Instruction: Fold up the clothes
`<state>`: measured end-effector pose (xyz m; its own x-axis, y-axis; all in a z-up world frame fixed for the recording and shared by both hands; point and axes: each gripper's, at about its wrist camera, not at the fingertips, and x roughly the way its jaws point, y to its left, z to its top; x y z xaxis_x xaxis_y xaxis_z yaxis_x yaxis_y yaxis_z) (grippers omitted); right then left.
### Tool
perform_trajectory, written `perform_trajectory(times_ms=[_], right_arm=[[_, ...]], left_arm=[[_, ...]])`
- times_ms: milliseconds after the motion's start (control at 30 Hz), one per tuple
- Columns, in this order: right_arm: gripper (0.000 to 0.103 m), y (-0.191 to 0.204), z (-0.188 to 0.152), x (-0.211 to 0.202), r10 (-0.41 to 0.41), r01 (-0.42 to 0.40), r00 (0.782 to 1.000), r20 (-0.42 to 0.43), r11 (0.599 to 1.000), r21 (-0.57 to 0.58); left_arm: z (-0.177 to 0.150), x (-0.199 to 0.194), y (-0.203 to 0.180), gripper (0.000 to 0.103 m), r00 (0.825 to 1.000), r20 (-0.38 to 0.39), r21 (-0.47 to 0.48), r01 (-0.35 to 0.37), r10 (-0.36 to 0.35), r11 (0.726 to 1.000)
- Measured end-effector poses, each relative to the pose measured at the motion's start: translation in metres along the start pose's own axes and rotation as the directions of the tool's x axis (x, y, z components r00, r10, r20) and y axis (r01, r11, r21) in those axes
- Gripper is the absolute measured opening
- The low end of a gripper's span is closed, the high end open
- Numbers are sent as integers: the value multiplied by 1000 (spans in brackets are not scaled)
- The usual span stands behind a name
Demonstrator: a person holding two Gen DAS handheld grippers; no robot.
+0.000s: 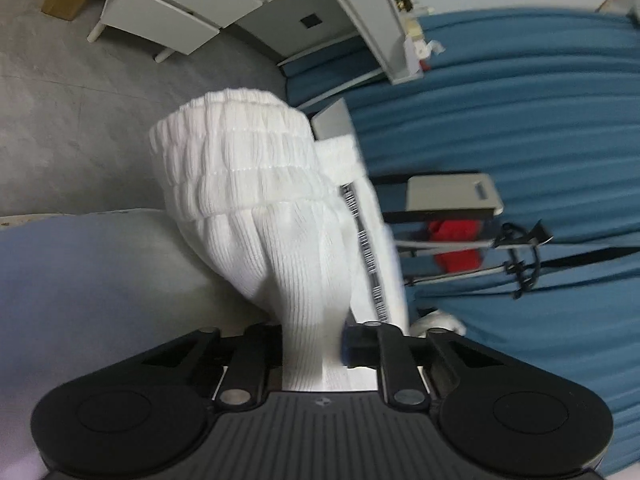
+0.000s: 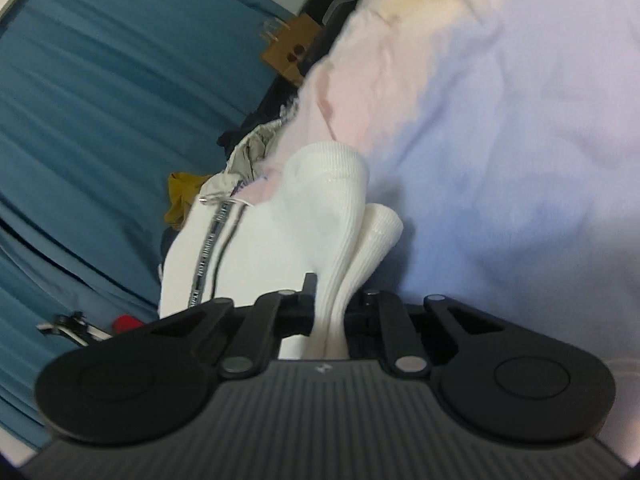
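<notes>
- White ribbed knit garment [image 1: 256, 184], with a shirred elastic band and a patterned tape stripe down one side, hangs bunched between my two grippers, lifted clear of the pale bedsheet [image 1: 88, 280].
- My left gripper [image 1: 312, 356] is clamped narrow on a gathered wad of the ribbed cloth near the elastic band.
- My right gripper [image 2: 328, 320] is likewise pinched on a doubled fold of the same white knit [image 2: 332, 208].
- I judge the fold barely begun: the piece is held up, not spread flat, and no clean crease shows.
- Left to do, as I read it: lay it out on the sheet, smooth it, fold it over.
- A heap of other clothes [image 2: 248, 148] lies beyond, apparently unfolded.
</notes>
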<state>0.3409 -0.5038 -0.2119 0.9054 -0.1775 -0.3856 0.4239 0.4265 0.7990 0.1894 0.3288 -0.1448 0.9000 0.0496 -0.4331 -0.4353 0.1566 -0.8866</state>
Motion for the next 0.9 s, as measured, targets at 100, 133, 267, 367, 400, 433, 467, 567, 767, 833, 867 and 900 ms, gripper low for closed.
perform_trajectory(times_ms=[100, 133, 267, 367, 400, 433, 467, 567, 767, 833, 867, 900], right_arm=[[10, 6, 11, -28, 22, -21, 1000, 17, 999, -32], [10, 4, 21, -38, 32, -31, 999, 13, 999, -29], [10, -7, 31, -81, 6, -6, 1000, -8, 1000, -6], [10, -17, 36, -109, -25, 26, 999, -24, 999, 27], [10, -20, 37, -119, -30, 31, 999, -32, 999, 39], [10, -23, 39, -130, -29, 32, 999, -41, 998, 59], [10, -28, 40, -141, -28, 32, 998, -49, 997, 75], [10, -40, 47, -175, -43, 48, 997, -58, 996, 71], [10, -79, 49, -204, -101, 116, 988, -119, 985, 125], [10, -87, 45, -201, -122, 141, 982, -141, 982, 128], [10, -91, 43, -198, -132, 152, 980, -148, 980, 130], [10, -94, 41, -197, -143, 163, 977, -156, 978, 130]], left_arm=[[2, -19, -1, 11, 999, 15, -40, 42, -41, 998], [3, -27, 0, 11, 998, 18, -52, 54, -53, 997], [8, -60, -3, 10, 996, 29, -31, 88, -87, 996], [13, -75, -6, 10, 996, 28, 14, 80, -80, 997], [14, -81, -6, 10, 997, 26, 24, 70, -71, 997], [15, -88, -4, 10, 998, 19, 21, 66, -67, 998], [17, -98, 2, 10, 998, 8, 14, 62, -63, 998], [22, -127, 12, 10, 1000, -9, 49, 27, -27, 998], [17, -149, 31, 13, 989, -76, 229, -110, 130, 967], [12, -150, 34, 16, 983, -81, 272, -140, 168, 952], [10, -151, 33, 17, 981, -79, 296, -147, 178, 944], [8, -153, 31, 20, 979, -72, 321, -156, 189, 934]])
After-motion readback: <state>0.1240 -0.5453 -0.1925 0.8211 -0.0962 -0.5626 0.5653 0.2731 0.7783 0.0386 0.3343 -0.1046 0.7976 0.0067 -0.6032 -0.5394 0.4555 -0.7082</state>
